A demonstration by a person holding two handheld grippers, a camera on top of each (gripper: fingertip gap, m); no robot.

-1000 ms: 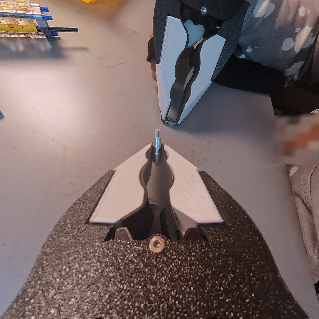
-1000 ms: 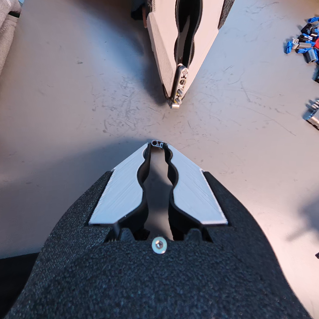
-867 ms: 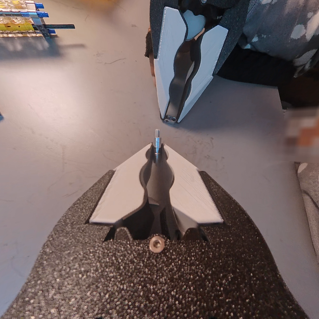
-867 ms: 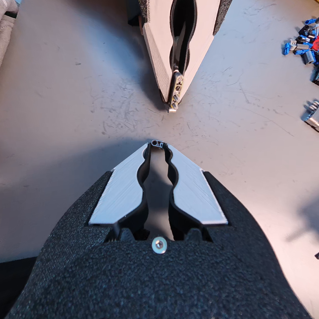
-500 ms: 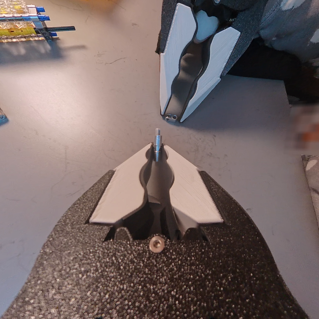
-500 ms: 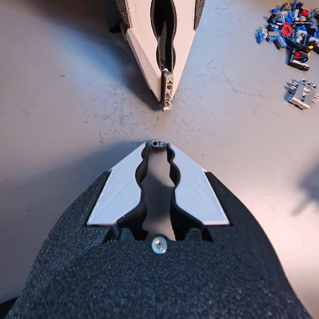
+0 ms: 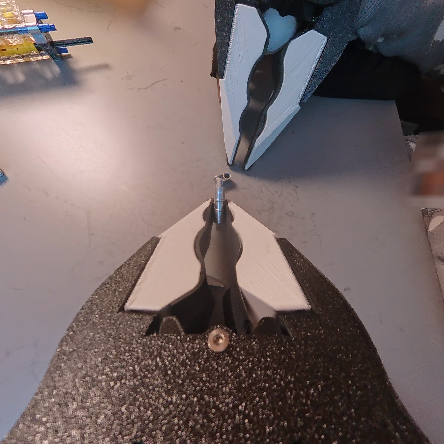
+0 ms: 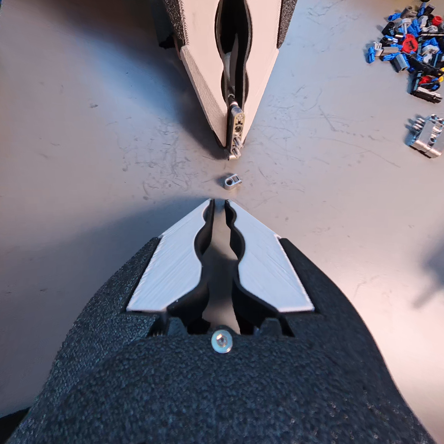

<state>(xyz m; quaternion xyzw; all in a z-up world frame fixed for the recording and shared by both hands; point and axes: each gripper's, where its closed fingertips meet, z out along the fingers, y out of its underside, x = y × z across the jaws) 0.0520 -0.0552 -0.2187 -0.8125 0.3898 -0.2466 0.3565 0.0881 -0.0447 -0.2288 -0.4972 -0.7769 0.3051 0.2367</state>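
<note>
My left gripper [image 7: 219, 204] is shut on a short grey beam [image 8: 236, 131] with a grey pin [image 7: 218, 192] sticking out past its tips; the right wrist view shows it from the front [image 8: 234, 146]. A small grey connector [image 8: 230, 181] lies loose on the grey table [image 8: 96, 144], between the two grippers. It also shows in the left wrist view [image 7: 224, 177], just beyond the pin's tip. My right gripper [image 8: 218, 201] is empty, its jaws a narrow gap apart, tips just short of the connector. It shows in the left wrist view [image 7: 236, 165].
A pile of small blue, black, red and grey parts [image 8: 413, 33] lies at the far right, with a grey frame piece [image 8: 425, 138] in front of it. A yellow, blue and clear assembly [image 7: 24, 48] sits far left. A person's patterned sleeve [image 7: 396, 28] is behind the right gripper. Left tips to right tips: about 5 centimetres.
The right gripper has let go of the small grey connector, which now lies on the table, and has drawn back a little. The left gripper still holds its beam.
</note>
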